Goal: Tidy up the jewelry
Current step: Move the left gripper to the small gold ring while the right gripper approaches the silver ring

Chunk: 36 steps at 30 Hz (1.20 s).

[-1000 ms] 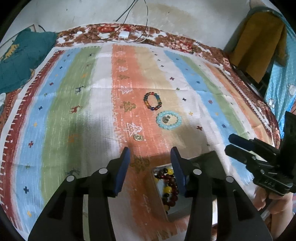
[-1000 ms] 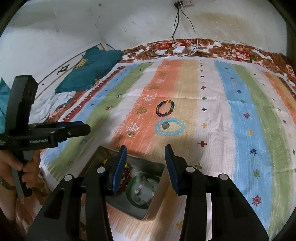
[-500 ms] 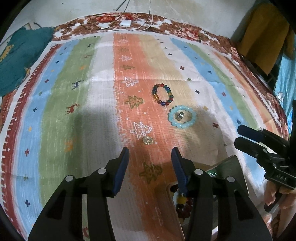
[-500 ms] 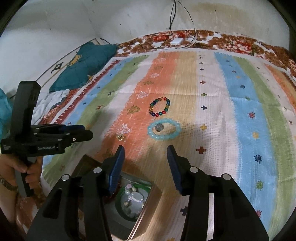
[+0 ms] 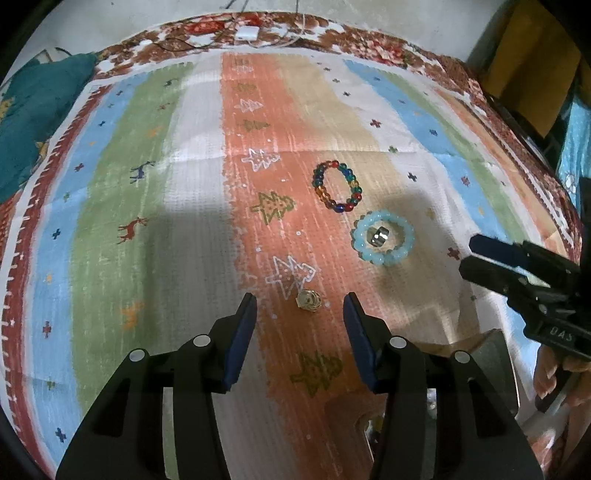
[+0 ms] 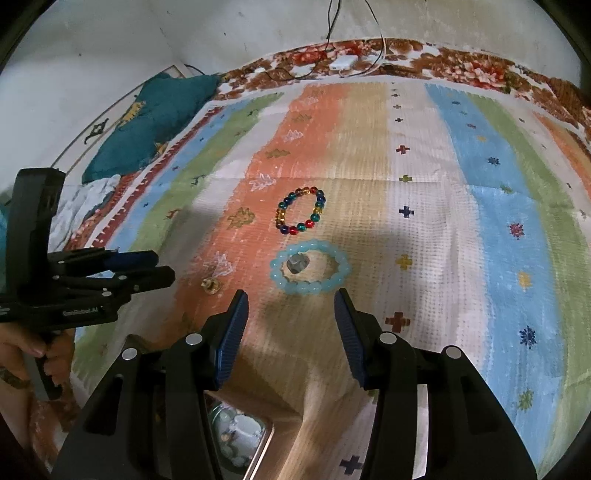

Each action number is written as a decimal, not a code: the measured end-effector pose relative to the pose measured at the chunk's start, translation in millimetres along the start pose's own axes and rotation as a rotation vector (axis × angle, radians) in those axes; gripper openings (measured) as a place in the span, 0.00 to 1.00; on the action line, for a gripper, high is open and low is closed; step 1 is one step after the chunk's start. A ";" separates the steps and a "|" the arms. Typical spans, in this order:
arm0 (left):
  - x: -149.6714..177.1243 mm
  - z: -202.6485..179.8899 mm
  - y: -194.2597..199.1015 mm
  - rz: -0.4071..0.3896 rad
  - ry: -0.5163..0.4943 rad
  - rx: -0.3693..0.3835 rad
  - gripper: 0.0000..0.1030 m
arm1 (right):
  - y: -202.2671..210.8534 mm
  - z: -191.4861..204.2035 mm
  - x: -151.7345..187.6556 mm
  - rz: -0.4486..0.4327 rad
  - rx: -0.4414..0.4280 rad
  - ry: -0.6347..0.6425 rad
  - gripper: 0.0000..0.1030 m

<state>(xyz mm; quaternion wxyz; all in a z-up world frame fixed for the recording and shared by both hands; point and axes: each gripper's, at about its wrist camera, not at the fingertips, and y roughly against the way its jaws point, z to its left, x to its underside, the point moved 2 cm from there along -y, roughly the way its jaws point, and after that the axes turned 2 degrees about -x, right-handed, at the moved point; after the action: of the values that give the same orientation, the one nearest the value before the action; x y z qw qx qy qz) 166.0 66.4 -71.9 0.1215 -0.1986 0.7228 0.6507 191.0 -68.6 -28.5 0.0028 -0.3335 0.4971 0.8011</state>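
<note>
On the striped cloth lie a small gold piece (image 5: 309, 300) (image 6: 210, 285), a multicoloured bead bracelet (image 5: 320, 188) (image 6: 281, 216), and a pale blue bead bracelet (image 5: 384, 260) (image 6: 306, 287) with a silver ring (image 5: 379, 236) (image 6: 297, 264) inside it. My left gripper (image 5: 300, 301) is open, tilted down, with the gold piece just beyond its fingertips. The right gripper (image 6: 290, 295) is open too, just short of the pale blue bracelet, and holds nothing. Each gripper shows in the other's view, the right (image 5: 476, 254) and the left (image 6: 162, 266). A metal jewelry tin (image 5: 495, 354) (image 6: 264, 448) sits under the grippers, mostly hidden.
A teal cushion (image 6: 155, 118) lies at the cloth's far left corner. A white charger with cables (image 5: 246, 32) rests on the floral border by the wall. An orange cloth (image 5: 532, 66) hangs at the right. A hand (image 6: 33, 347) grips the left tool.
Both grippers moved forward and down over the cloth, so the bracelets and gold piece are nearer and the tin has slid under them. Both jaws stand slightly wider.
</note>
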 end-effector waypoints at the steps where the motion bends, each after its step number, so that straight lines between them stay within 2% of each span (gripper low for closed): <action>1: -0.4 -1.2 -3.8 0.009 -0.010 -0.003 0.49 | -3.0 -0.2 -1.7 0.004 -0.001 0.001 0.47; 16: -2.5 3.7 -38.3 0.096 -0.016 0.003 0.48 | -34.2 -8.8 -14.0 0.060 -0.036 -0.020 0.47; 24: -4.6 5.2 -46.8 0.111 -0.029 -0.001 0.48 | -46.0 -10.8 -17.6 0.079 -0.046 -0.029 0.47; 30: -4.4 1.4 -52.2 0.111 -0.076 -0.042 0.39 | -56.0 -9.9 -21.1 0.089 -0.040 -0.013 0.47; 36: -4.1 0.5 -52.9 0.115 -0.101 -0.045 0.22 | -67.7 -7.4 -23.0 0.109 -0.047 -0.004 0.47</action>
<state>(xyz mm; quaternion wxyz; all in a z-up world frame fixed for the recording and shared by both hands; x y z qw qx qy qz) 193.1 63.5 -117.4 0.1158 -0.1265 0.7110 0.6819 235.6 -32.7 -72.1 -0.0475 -0.3043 0.4957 0.8121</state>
